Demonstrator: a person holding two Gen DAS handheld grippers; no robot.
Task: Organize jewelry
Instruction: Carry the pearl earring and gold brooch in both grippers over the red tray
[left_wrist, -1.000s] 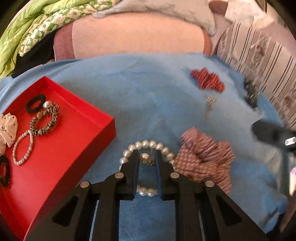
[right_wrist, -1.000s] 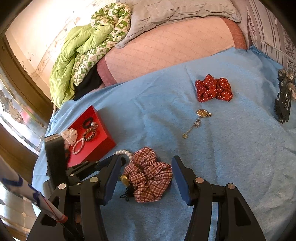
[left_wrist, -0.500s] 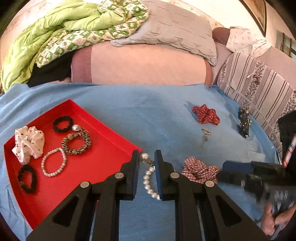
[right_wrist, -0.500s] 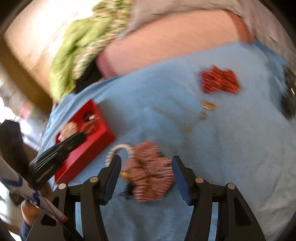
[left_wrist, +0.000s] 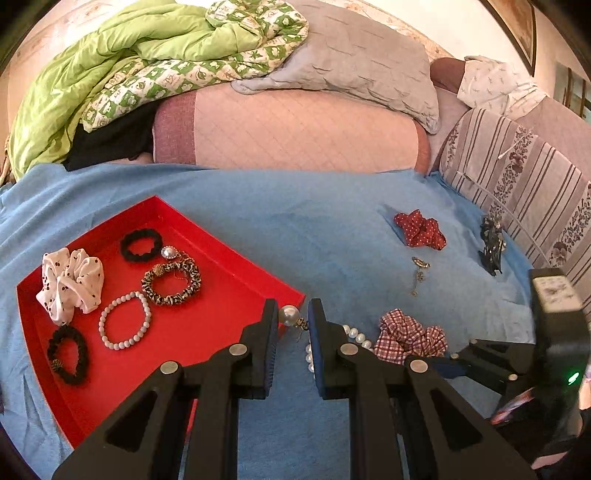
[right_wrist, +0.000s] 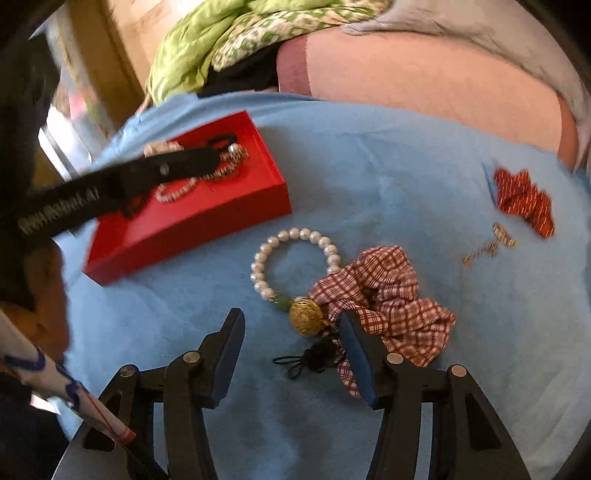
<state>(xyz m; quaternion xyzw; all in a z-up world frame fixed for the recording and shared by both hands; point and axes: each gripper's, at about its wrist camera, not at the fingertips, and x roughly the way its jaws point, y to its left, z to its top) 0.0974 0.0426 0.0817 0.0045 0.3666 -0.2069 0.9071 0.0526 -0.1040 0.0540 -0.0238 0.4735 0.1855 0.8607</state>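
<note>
Two hand-held grippers above a blue blanket (left_wrist: 295, 229), spread over a bed or couch; which of the two, not clear. Along the far edge, a pink quilted bolster (left_wrist: 295, 133), topped by a grey pillow (left_wrist: 351, 62) and a green quilt (left_wrist: 110, 62). At the right, a striped cushion (left_wrist: 517, 177); high on the right wall, one corner of a picture frame (left_wrist: 517, 26). In the right wrist view, wooden framing (right_wrist: 99, 74) at the far left, blurred.

Red tray (left_wrist: 207, 321) on the left part of the blanket, holding a white scrunchie (left_wrist: 70, 280), black ties (left_wrist: 141, 243), a leopard band (left_wrist: 171, 282) and a bead bracelet (left_wrist: 123, 319).

Left gripper (left_wrist: 292, 314): nearly closed, pinching a pearl drop (left_wrist: 289, 315) with its small clasp between the fingertips, in the air just beside the tray's near right corner.

Right gripper (right_wrist: 291, 325): about half open, jaws just closed a little further, pads pressing on nothing. Between the fingers, on the blanket, a gold ball (right_wrist: 304, 316) and a black tassel (right_wrist: 314, 360). Right finger at the edge of a plaid scrunchie (right_wrist: 388, 295); contact not clear.

Pearl bracelet (right_wrist: 295, 233) flat on the blanket between tray and plaid scrunchie, joined to the gold ball through a green bead, touching the scrunchie.

Farther right, well apart from these: a red scrunchie (left_wrist: 419, 230), a gold chain (left_wrist: 419, 273) just beside it, and a black clip (left_wrist: 491, 243) near the striped cushion.
</note>
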